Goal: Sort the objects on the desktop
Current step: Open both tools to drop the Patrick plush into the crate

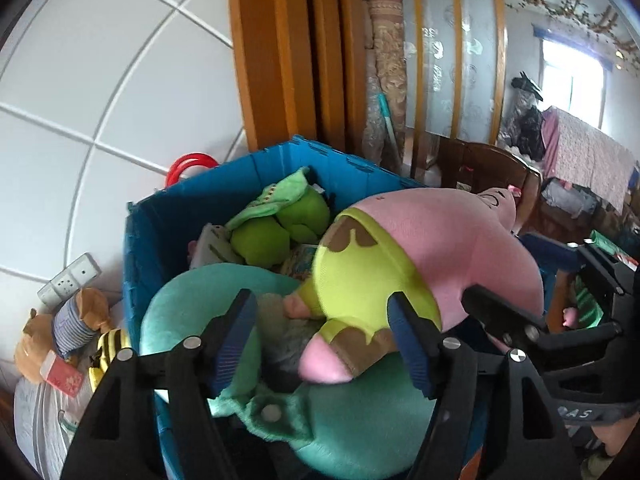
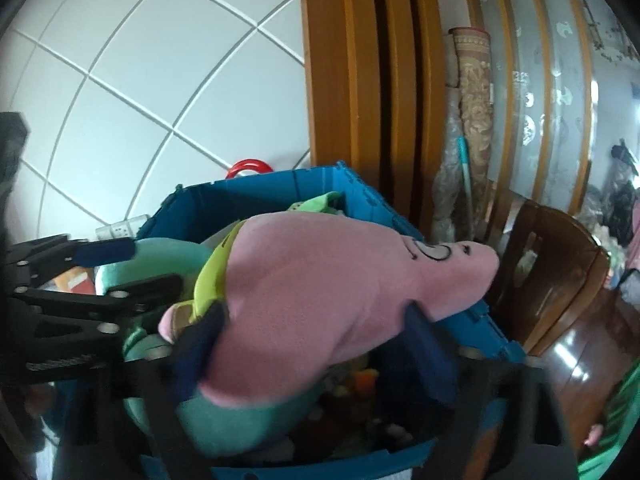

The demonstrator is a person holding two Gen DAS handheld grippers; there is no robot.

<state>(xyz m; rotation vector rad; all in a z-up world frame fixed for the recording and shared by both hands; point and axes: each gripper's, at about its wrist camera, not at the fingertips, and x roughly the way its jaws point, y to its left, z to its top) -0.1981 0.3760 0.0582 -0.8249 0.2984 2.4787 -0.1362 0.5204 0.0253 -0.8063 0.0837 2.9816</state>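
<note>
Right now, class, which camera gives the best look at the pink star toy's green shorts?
The left wrist view: the pink star toy shows its green shorts whole, with brown patches, over the blue box. The right wrist view shows mostly pink body and only a thin green edge.

The pink star plush (image 2: 320, 300) is soft, matt, short-pile cloth, with yellow-green shorts (image 1: 360, 276) of a finer, slightly ribbed fabric, and the teal cushion (image 1: 360, 420) beneath it looks like matt fleece with a metal snap. The blue crate (image 1: 192, 208) is hard, ribbed plastic with a dull sheen, while the left tongs (image 1: 324, 344) are matt black plastic with bright metal screws and grooved blue pads (image 1: 236, 344). The wall tiles (image 1: 100, 80) are smooth and glossy, the door frame (image 2: 352, 80) is satin varnished wood, and the dark chair (image 2: 568, 280) is highly polished wood.
</note>
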